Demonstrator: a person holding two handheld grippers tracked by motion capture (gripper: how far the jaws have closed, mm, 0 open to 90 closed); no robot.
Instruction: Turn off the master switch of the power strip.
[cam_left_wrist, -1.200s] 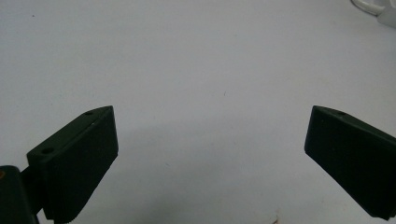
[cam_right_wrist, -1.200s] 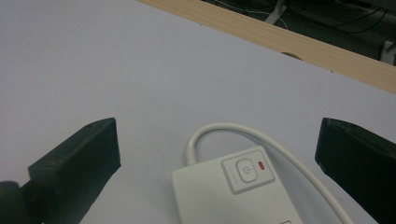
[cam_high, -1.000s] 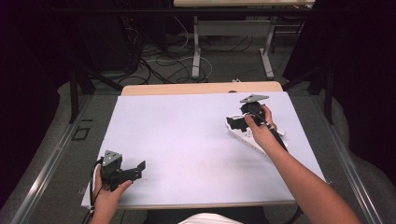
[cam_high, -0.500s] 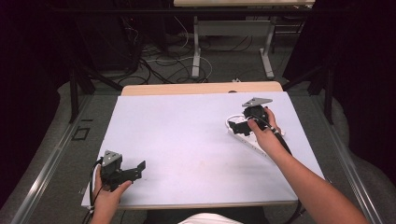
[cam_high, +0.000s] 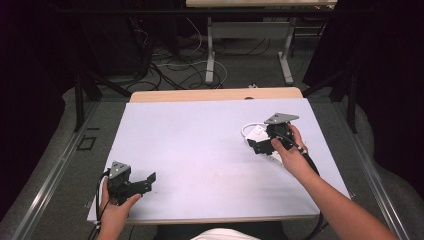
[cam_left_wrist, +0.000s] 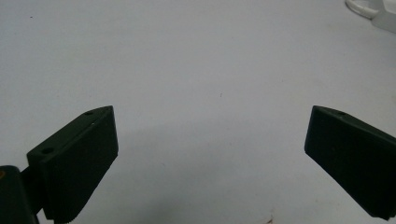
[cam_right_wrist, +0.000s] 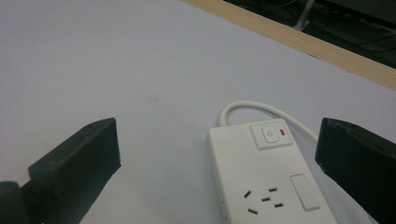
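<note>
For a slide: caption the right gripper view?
Open right gripper poised over a white power strip on the table.

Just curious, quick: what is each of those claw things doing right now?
Left gripper: jaws open, holding nothing.
Right gripper: jaws open over the power strip, not gripping.

A white power strip (cam_right_wrist: 271, 186) lay flat on the table's right side (switch end up, cord (cam_right_wrist: 261, 108) looping behind it).

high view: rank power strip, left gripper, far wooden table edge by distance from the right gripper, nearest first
1. Power strip: directly under and beside the right gripper, on the table's right side.
2. Far wooden table edge: beyond the gripper, at the back.
3. Left gripper: across the table, near the front-left corner.
</note>
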